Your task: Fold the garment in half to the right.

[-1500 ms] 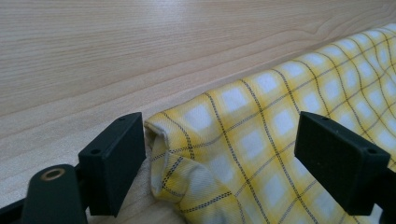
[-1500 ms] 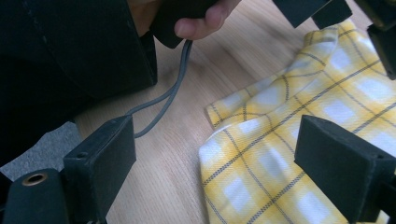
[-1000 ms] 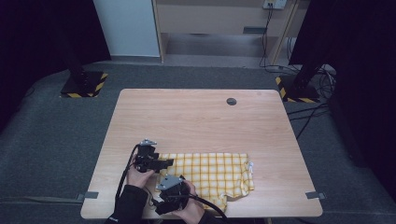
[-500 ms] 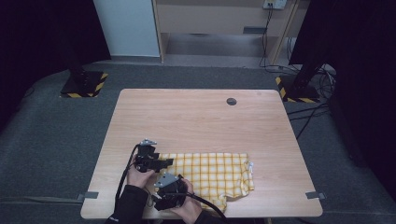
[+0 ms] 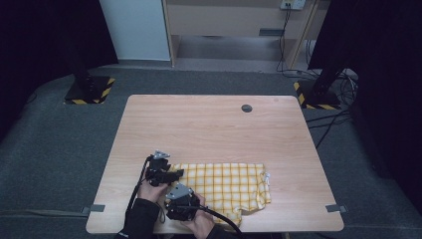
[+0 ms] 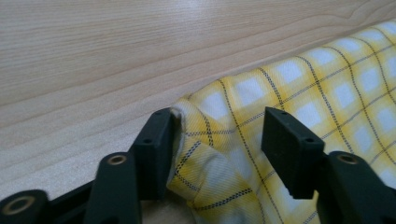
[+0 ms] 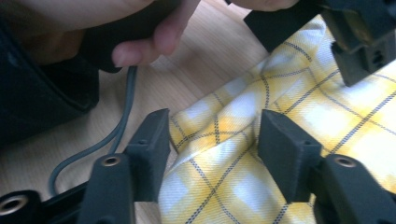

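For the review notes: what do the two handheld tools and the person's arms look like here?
Both are black two-jaw tools. The left tool and the right tool each carry a grey three-cornered plate on top, and their flat rectangular jaw blocks have small round holes and brass-coloured pivot rivets. A dark cable trails from the right one. The left forearm wears a black sleeve.

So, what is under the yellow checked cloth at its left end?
The wooden table lies directly under the yellow checked cloth. In both gripper views, the lifted edge shows only more folded cloth beneath it. Anything under the flat middle part is covered and cannot be seen.
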Demonstrator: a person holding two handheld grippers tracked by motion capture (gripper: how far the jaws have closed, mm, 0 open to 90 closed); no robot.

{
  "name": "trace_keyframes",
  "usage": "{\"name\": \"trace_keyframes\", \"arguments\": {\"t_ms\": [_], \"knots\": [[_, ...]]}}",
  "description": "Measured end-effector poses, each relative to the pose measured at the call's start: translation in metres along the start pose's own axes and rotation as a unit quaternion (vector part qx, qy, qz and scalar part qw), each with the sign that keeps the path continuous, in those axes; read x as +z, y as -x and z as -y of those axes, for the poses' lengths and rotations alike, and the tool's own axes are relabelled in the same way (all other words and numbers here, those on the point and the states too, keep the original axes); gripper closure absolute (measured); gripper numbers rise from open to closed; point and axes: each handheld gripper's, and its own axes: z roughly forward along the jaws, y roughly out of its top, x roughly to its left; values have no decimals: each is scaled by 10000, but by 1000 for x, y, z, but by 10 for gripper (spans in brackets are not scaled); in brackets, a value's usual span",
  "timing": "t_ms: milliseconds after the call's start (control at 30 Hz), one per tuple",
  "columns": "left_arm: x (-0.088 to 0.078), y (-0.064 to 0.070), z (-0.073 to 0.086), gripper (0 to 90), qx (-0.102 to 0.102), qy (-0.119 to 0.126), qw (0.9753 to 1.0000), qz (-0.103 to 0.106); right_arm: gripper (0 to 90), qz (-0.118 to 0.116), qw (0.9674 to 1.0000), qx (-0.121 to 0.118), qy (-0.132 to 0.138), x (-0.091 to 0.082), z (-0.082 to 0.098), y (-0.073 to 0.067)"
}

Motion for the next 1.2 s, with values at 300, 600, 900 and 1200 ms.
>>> {"name": "trace_keyframes", "arguments": {"t_ms": [300,600,900,1200], "knots": [[1,3,0,609,-162,1,9998,-88,686,257,9995,-127,103,1,0,-5],[3,4,1,735,-233,-4,9997,-28,826,565,9981,-180,164,2,2,-7],[1,5,1,767,-271,20,9996,-45,831,448,9988,7,172,0,1,-4],[-14,7,-2,769,-475,185,9987,-78,829,298,9990,-24,322,-14,-4,-1]]}}
